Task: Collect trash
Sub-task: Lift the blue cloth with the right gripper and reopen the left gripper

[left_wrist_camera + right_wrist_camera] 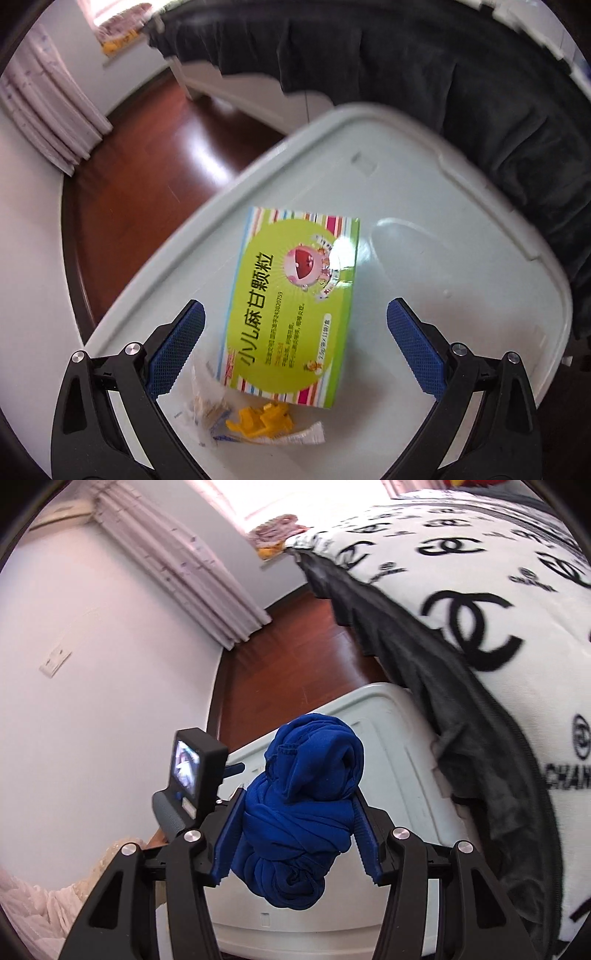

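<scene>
A green striped medicine box (291,299) lies on the pale lid of a storage bin (424,206). Just in front of it sit a yellow plastic piece (262,419) and clear crumpled wrappers (214,410). My left gripper (295,326) hangs above the box, jaws wide open, its blue pads on either side and clear of the box. In the right wrist view my right gripper (295,827) is shut on a wadded blue cloth (306,805) and holds it above the same bin lid (391,738). The other gripper's camera unit (195,771) shows at its left.
A bed with a black-and-white logo blanket (480,590) and dark grey skirt (461,85) borders the bin. Red-brown wood floor (147,173) runs to a white wall (92,664) with a curtain (177,561). A pale fluffy fabric (37,904) lies low left.
</scene>
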A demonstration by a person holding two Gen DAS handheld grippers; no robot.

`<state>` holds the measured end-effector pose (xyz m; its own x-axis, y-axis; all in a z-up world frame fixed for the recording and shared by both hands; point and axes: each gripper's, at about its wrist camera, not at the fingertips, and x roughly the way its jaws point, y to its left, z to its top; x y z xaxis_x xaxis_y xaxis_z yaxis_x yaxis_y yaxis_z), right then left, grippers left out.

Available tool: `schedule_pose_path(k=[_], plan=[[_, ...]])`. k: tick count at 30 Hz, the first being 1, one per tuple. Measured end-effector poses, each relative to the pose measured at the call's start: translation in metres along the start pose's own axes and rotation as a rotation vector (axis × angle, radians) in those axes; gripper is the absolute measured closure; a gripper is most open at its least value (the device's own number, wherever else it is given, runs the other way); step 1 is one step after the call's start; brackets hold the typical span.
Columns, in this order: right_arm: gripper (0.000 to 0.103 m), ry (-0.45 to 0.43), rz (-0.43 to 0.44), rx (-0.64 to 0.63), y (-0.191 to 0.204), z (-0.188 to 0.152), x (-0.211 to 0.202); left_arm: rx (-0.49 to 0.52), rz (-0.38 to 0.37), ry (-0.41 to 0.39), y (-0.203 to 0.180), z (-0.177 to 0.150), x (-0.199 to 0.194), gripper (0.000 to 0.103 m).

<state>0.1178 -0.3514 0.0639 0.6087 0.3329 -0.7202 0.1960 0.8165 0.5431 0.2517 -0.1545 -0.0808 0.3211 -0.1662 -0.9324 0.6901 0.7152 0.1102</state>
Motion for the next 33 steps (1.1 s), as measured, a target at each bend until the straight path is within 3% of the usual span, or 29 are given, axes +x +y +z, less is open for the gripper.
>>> schedule_pose_path(k=[4, 5, 7, 11, 12, 13, 15, 16, 18, 19, 23, 25, 28, 29, 30, 33], plan=[[0.049, -0.004, -0.005, 0.018, -0.006, 0.000, -0.004, 0.054, 0.010, 0.135, -0.009, 0.003, 0.041, 0.006], [0.049, -0.004, -0.008, 0.015, -0.007, 0.000, -0.005, 0.106, 0.106, 0.130, -0.019, 0.002, 0.047, 0.006], [0.049, -0.007, -0.008, 0.008, -0.006, 0.002, -0.005, 0.165, 0.180, 0.131, -0.032, -0.001, 0.054, 0.006], [0.049, -0.019, 0.002, 0.001, -0.004, 0.002, -0.005, 0.129, 0.197, 0.129, -0.038, -0.003, 0.052, 0.008], [0.049, -0.020, 0.004, -0.003, -0.002, 0.002, -0.005, 0.136, 0.215, 0.122, -0.038, -0.004, 0.049, 0.024], [0.049, -0.024, 0.011, -0.008, 0.000, 0.003, -0.005, 0.135, 0.244, 0.109, -0.038, -0.003, 0.045, 0.028], [0.049, -0.037, 0.020, -0.020, 0.002, 0.002, -0.007, 0.111, 0.240, 0.064, -0.040, 0.000, 0.027, 0.057], [0.049, -0.043, 0.023, -0.026, 0.002, 0.002, -0.008, 0.115, 0.255, 0.036, -0.044, 0.000, 0.018, 0.062], [0.049, -0.058, 0.032, -0.038, 0.002, 0.000, -0.010, 0.099, 0.227, -0.008, -0.052, -0.002, 0.005, 0.094], [0.049, -0.068, 0.030, -0.056, 0.002, -0.002, -0.011, 0.088, 0.215, -0.019, -0.055, -0.003, 0.001, 0.103], [0.048, -0.122, 0.029, -0.125, 0.002, -0.018, -0.015, 0.063, 0.157, -0.108, -0.074, -0.022, -0.017, 0.103], [0.048, -0.155, 0.028, -0.165, 0.001, -0.030, -0.017, 0.058, 0.168, -0.132, -0.085, -0.033, -0.018, 0.103], [0.047, -0.219, 0.043, -0.210, 0.000, -0.052, -0.022, 0.068, 0.307, -0.248, -0.104, -0.049, -0.036, 0.098], [0.047, -0.238, 0.048, -0.229, 0.000, -0.062, -0.024, 0.047, 0.333, -0.306, -0.110, -0.060, -0.051, 0.058], [0.047, -0.248, 0.053, -0.243, 0.002, -0.068, -0.025, 0.032, 0.352, -0.348, -0.114, -0.072, -0.065, 0.008], [0.047, -0.264, 0.101, -0.280, 0.007, -0.089, -0.031, 0.006, 0.446, -0.445, -0.118, -0.107, -0.094, 0.006]])
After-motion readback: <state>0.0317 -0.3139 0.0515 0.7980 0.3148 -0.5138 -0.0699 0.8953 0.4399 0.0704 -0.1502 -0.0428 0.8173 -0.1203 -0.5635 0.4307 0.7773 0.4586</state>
